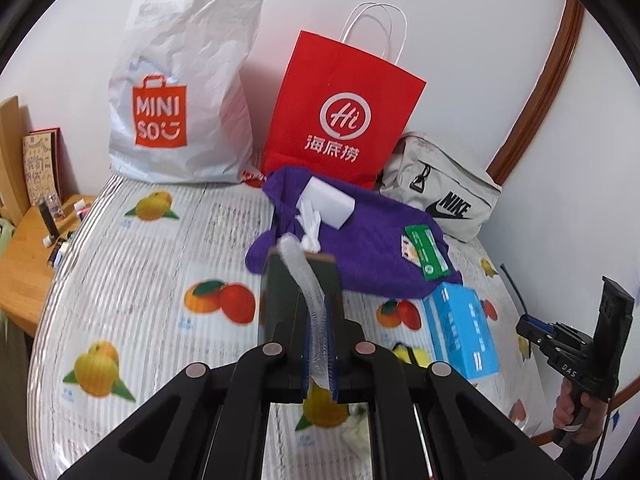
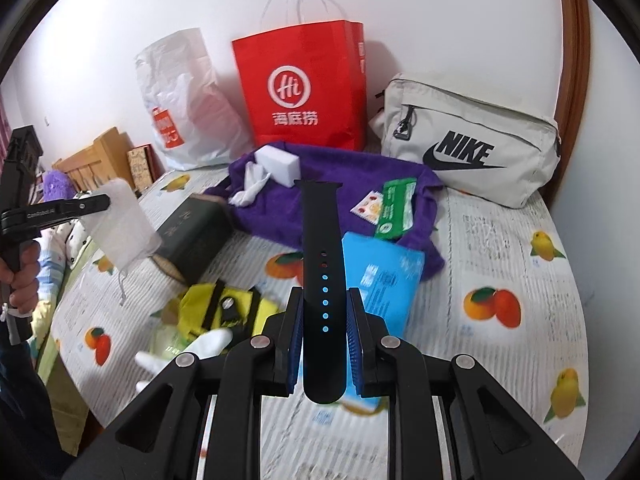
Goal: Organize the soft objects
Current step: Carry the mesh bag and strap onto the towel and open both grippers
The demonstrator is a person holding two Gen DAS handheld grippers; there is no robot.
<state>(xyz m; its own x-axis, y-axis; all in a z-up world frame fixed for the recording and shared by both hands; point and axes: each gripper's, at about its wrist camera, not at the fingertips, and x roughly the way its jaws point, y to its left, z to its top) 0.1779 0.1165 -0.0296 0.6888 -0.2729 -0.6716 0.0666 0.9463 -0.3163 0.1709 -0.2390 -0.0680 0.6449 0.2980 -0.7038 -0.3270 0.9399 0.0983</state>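
My left gripper (image 1: 318,320) is shut on a translucent white mesh pouch (image 1: 306,276), seen edge-on between the fingers; in the right wrist view the pouch (image 2: 120,220) hangs from that gripper above the table's left side. My right gripper (image 2: 324,320) is shut on a black watch strap (image 2: 322,264) that stands upright between the blue pads. A purple cloth (image 1: 372,240) lies mid-table with a white sponge block (image 1: 330,200), a crumpled white tissue (image 1: 310,220) and a green packet (image 1: 426,256) on it.
A white Miniso bag (image 1: 180,92), a red paper bag (image 1: 340,108) and a beige Nike pouch (image 2: 468,136) stand at the back by the wall. A blue pack (image 2: 380,276), a dark box (image 2: 192,236), a yellow item (image 2: 224,308) and a white glove (image 2: 188,352) lie on the fruit-print table cover (image 1: 132,280).
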